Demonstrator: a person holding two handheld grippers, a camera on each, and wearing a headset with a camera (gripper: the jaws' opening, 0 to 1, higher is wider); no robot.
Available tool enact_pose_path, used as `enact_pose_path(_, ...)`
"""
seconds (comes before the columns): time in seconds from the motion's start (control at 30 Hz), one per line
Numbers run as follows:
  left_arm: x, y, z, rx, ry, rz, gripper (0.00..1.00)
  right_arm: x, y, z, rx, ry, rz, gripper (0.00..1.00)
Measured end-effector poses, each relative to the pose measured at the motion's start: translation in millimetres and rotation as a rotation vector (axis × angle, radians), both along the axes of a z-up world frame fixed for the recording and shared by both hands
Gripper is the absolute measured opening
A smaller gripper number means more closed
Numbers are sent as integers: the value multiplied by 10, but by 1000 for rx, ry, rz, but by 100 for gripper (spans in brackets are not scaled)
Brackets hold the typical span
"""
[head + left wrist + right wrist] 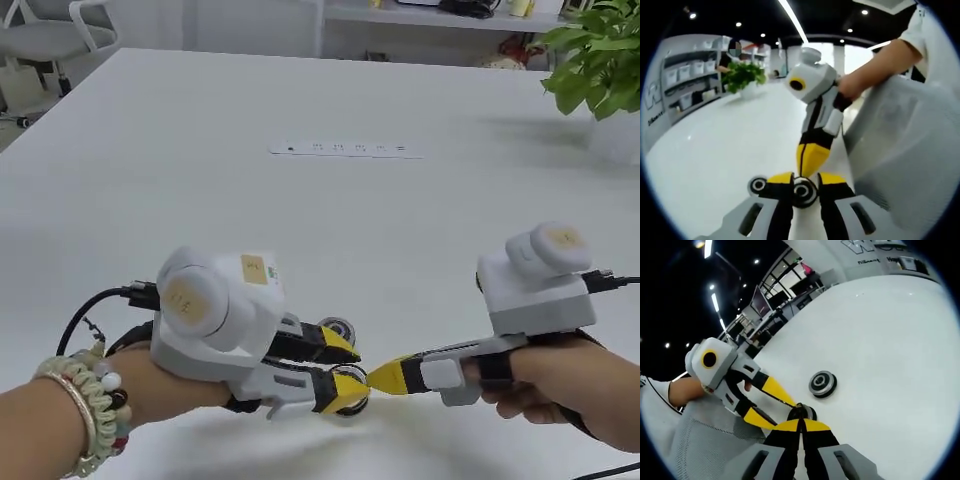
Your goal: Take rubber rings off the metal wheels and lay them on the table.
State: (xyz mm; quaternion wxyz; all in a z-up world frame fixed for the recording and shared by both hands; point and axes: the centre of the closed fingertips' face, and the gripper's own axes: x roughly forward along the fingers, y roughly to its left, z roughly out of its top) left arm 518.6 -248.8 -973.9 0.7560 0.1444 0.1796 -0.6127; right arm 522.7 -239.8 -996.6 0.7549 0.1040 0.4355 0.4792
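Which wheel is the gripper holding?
The wheel pinched between the left gripper's yellow jaws; the other wheel lies free on the table beside it.

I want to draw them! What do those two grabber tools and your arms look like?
Both the left gripper and right gripper have white-grey bodies, black jaws with yellow tips, and round yellow markings. Black cables trail off. Beaded bracelets ring the left wrist.

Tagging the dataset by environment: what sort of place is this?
Likely an office meeting room or showroom, not a workshop: a big white table with an inset strip, seemingly sockets, an office chair, a potted plant and shelving with bins.
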Motion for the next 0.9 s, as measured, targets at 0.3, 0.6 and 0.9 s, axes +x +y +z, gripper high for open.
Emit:
enact_pose_path(0.3,-120,-46,178,-18,-26,-47,39,12,3,51,20,-1,-7,0)
enact_pose_path(0.6,-152,31,324,-7,-49,-53,52,66,-12,148,50,-18,-26,0)
enact_pose_path(0.9,-132,172,463,-16,-71,-17,61,152,-52,213,82,-29,-55,0)
